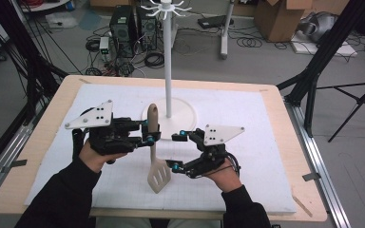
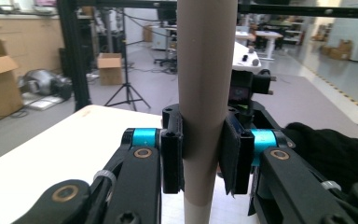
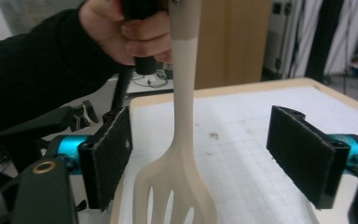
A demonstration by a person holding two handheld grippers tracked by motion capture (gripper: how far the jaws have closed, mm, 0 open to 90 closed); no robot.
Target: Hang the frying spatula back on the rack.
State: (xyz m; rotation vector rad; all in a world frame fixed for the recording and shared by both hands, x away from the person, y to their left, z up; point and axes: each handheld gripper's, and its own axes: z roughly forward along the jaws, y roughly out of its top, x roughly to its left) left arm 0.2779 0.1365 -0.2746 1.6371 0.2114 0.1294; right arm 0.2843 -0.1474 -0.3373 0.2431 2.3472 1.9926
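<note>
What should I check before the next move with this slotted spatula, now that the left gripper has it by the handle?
1. Left gripper clamped on the spatula handle: ok, both pads press the handle.
2. Right gripper free of the spatula: ok, its jaws stand wide on either side of the neck, pads not touching.
3. Spatula upright, slotted blade down: ok, handle end points up in the high view.
4. White hook stand within reach behind the spatula: ok.
5. Hanging hole in the handle end: cannot tell, too small to see.
6. Blade clear of the white mat: cannot tell from these angles.
</note>
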